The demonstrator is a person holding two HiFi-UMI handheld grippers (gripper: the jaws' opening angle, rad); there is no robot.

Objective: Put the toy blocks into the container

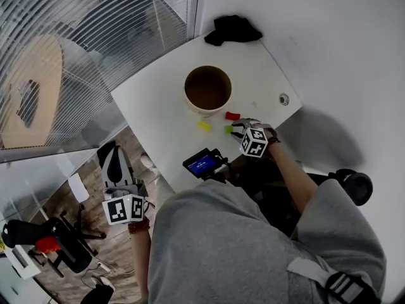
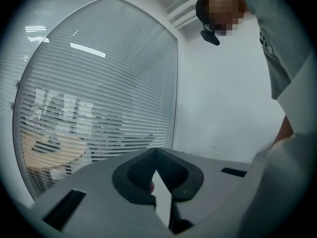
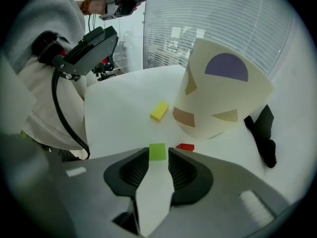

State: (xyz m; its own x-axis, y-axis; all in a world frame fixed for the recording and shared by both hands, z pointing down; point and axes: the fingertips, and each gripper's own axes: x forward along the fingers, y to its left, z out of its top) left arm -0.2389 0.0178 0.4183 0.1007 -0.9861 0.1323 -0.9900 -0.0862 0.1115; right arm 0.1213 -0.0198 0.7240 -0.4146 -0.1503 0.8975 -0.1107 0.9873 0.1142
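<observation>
A cream round container (image 1: 207,88) stands on the white table (image 1: 158,106); in the right gripper view it (image 3: 223,90) looms just ahead and to the right. In front of it lie a red block (image 1: 233,115), a yellow block (image 1: 203,125) and a green block (image 1: 228,129). My right gripper (image 1: 239,129) sits low on the table, open, with the green block (image 3: 157,150) at the mouth of its jaws (image 3: 158,157), pads not pressing on it. The red block (image 3: 186,147) and yellow block (image 3: 159,111) lie beyond. My left gripper (image 1: 120,195) hangs off the table's left, jaws shut and empty (image 2: 156,155).
A black cloth (image 1: 232,28) lies at the table's far corner. A small round fitting (image 1: 283,99) sits near the right edge. A black device with a blue screen (image 1: 204,163) and a cable is at the person's waist. Window blinds (image 1: 95,37) run along the left.
</observation>
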